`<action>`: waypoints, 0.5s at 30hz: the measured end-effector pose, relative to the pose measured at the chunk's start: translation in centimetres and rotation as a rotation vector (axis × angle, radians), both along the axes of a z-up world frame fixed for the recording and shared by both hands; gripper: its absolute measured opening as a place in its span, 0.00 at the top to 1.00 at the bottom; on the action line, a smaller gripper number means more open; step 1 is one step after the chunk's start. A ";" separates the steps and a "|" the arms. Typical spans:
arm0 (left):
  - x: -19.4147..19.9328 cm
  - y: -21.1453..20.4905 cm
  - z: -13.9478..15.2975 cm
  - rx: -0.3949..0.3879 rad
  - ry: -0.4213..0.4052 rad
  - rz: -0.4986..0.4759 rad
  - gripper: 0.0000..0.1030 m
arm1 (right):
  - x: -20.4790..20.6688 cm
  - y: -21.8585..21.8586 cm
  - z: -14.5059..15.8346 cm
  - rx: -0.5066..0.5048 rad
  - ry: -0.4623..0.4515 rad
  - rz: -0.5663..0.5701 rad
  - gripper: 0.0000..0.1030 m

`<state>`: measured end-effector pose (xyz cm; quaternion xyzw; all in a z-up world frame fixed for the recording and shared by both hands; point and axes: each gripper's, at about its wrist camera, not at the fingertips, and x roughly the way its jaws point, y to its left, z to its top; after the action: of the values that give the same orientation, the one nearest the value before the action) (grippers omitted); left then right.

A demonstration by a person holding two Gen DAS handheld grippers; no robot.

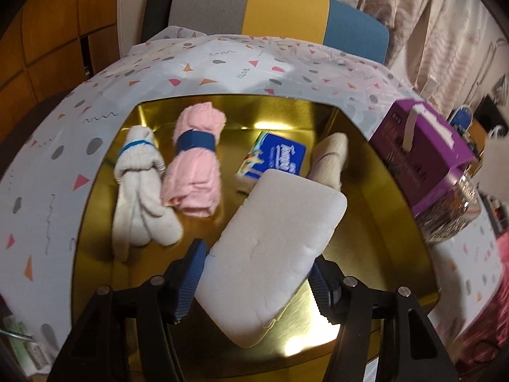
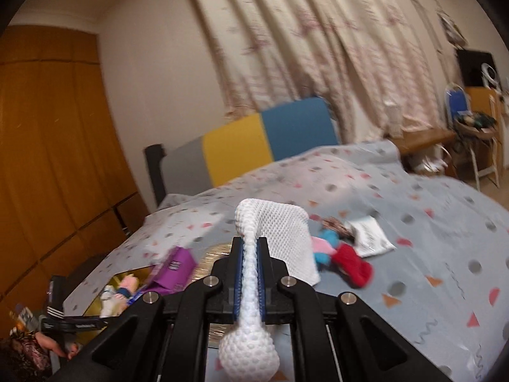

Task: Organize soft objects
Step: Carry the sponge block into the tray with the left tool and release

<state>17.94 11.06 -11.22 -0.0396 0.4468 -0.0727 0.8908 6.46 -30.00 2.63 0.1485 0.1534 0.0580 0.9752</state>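
My left gripper [image 1: 254, 281] is shut on a white foam sponge [image 1: 273, 254] and holds it over a gold tray [image 1: 397, 222]. In the tray lie a white sock bundle [image 1: 140, 191], a pink rolled towel [image 1: 194, 165] with a blue band, a blue tissue pack [image 1: 273, 159] and a beige sock roll [image 1: 327, 156]. My right gripper [image 2: 251, 270] is shut on a white mesh cloth [image 2: 276, 238], held above the bed. The tray [image 2: 127, 278] shows far left in the right wrist view.
A purple box [image 1: 423, 152] on a clear container [image 1: 451, 213] stands right of the tray. Red, blue and pink soft items [image 2: 343, 261] and a white packet [image 2: 369, 235] lie on the patterned bedsheet [image 2: 429, 222]. A colour-block headboard [image 1: 280, 16] is behind.
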 end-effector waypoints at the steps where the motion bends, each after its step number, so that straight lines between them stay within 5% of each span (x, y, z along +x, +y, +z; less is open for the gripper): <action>1: -0.2 0.2 -0.1 0.002 -0.005 0.002 0.33 | 0.2 1.0 0.5 -0.013 -0.006 0.021 0.95; 5: -0.6 1.5 -0.2 -0.020 -0.001 0.062 0.08 | 0.8 4.8 1.8 -0.033 -0.034 0.103 0.95; 8: -1.0 2.6 -0.1 -0.078 0.009 0.104 0.07 | 1.0 7.8 2.4 -0.047 -0.049 0.167 0.95; 15: -2.4 3.8 0.9 -0.077 -0.050 0.149 0.05 | 1.7 13.8 2.6 -0.102 -0.066 0.314 0.95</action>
<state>15.54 14.87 -10.28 -0.1052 0.4172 -0.0245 0.9024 8.15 -16.20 5.25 0.0711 0.1453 0.2066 0.9650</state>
